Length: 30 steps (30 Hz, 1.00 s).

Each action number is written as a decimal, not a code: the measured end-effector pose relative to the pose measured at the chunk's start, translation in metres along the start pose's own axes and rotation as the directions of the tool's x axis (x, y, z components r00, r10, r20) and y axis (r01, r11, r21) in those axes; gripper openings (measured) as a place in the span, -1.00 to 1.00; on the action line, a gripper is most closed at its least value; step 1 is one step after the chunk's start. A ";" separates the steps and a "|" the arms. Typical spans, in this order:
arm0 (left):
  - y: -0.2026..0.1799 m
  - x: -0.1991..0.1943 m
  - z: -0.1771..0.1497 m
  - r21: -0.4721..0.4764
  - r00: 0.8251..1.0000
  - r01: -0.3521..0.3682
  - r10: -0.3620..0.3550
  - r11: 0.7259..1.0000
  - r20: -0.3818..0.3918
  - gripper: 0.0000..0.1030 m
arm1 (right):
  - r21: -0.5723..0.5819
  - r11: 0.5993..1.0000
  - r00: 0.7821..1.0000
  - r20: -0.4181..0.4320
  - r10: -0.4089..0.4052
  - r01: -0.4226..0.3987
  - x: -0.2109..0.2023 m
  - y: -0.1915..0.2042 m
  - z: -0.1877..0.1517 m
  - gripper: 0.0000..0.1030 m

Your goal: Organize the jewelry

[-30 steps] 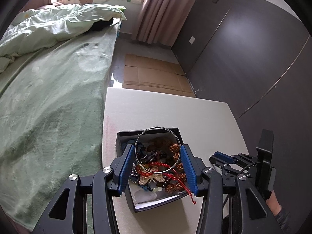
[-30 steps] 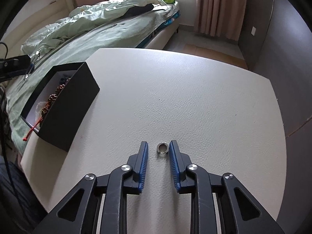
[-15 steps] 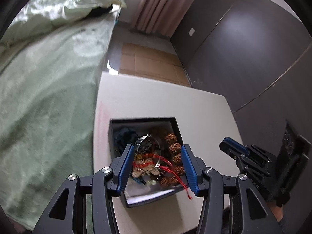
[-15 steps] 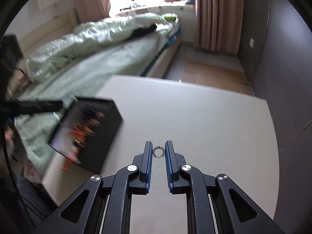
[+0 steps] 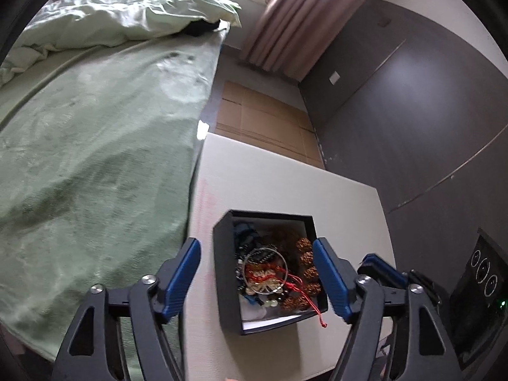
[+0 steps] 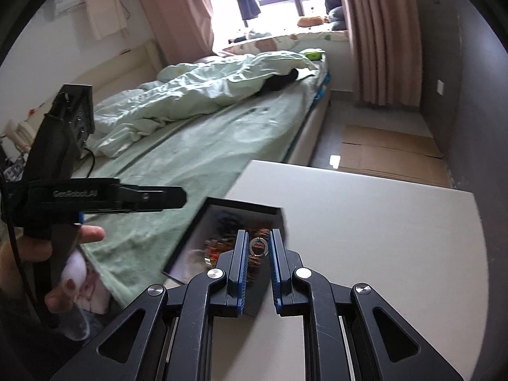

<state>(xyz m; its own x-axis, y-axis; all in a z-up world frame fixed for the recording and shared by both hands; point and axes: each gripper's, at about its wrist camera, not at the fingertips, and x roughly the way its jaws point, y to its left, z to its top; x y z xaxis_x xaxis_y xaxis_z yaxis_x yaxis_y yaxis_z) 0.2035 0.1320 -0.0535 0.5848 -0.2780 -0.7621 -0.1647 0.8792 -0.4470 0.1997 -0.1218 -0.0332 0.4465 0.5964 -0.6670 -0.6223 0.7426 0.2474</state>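
A black jewelry box stands on the white table near its left edge. It holds brown bead bracelets, a red cord and a silver bangle lying on top. My left gripper is open wide and empty above the box. My right gripper is shut on a small silver ring and holds it in the air over the box, which looks blurred there. The left gripper also shows in the right wrist view, held by a hand.
A bed with green sheets runs along the table's left side. Flattened cardboard lies on the floor beyond the table. A dark wall is on the right. The right gripper's blue fingers show beside the box.
My left gripper let go of the silver bangle, which now lies in the box, and opened wider. My right gripper closed on the ring, lifted it off the table and moved over the box.
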 end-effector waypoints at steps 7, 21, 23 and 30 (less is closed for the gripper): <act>0.009 -0.010 0.002 -0.026 0.999 0.006 -0.005 1.000 0.033 0.69 | -0.001 0.999 0.999 -0.012 0.034 -0.034 0.019 0.022 0.005 -0.72; 0.012 -0.016 0.005 -0.037 0.999 0.021 -0.020 0.999 0.043 0.69 | 0.112 0.993 0.999 -0.036 0.041 -0.037 0.021 0.004 0.010 0.28; 0.009 -0.018 0.004 -0.030 0.999 0.022 -0.021 0.999 0.048 0.69 | 0.123 0.992 0.999 -0.040 0.028 -0.023 0.017 0.001 0.007 0.28; -0.014 -0.028 -0.009 0.031 0.998 0.016 -0.018 0.999 0.059 0.70 | 0.182 0.982 0.998 -0.053 -0.046 0.055 -0.009 -0.016 -0.006 0.29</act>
<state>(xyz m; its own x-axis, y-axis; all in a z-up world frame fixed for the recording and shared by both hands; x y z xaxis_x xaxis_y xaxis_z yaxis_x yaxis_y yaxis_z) 0.1822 0.1239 -0.0300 0.6339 -0.2705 -0.7246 -0.1301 0.8862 -0.4447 0.2015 -0.1408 -0.0353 0.4403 0.5448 -0.7137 -0.4692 0.8173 0.3344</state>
